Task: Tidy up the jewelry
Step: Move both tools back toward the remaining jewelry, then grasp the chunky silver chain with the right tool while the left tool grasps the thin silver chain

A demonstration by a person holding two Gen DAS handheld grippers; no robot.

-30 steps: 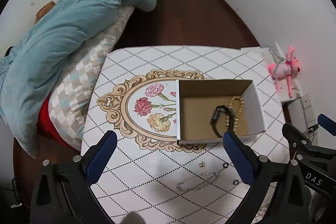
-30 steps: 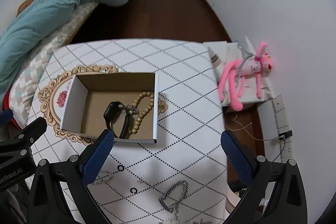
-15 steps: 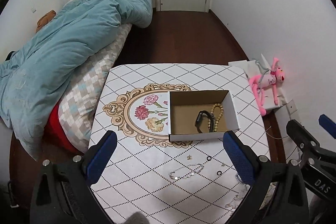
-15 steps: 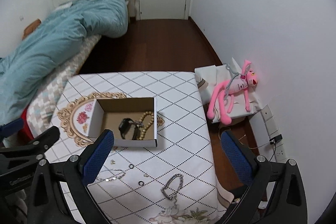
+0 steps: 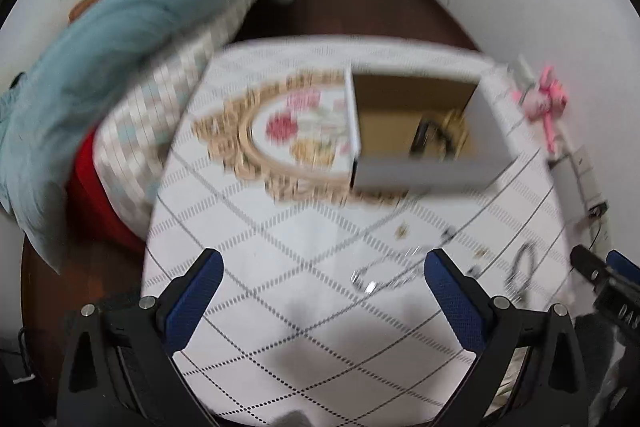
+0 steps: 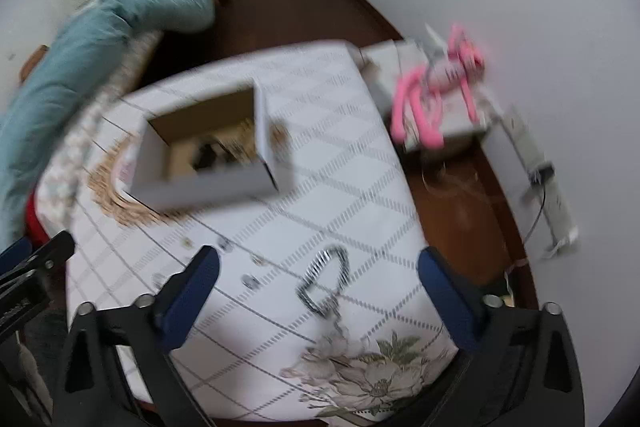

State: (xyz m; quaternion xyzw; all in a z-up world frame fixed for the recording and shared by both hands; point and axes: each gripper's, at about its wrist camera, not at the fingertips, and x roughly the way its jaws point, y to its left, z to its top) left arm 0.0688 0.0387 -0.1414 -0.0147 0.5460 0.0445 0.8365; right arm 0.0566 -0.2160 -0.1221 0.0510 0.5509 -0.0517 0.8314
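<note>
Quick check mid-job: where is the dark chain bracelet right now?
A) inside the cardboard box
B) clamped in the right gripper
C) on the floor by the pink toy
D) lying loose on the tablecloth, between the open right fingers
D: the dark chain bracelet lies on the tablecloth in front of the cardboard box, with the right gripper open and empty around it.
</note>
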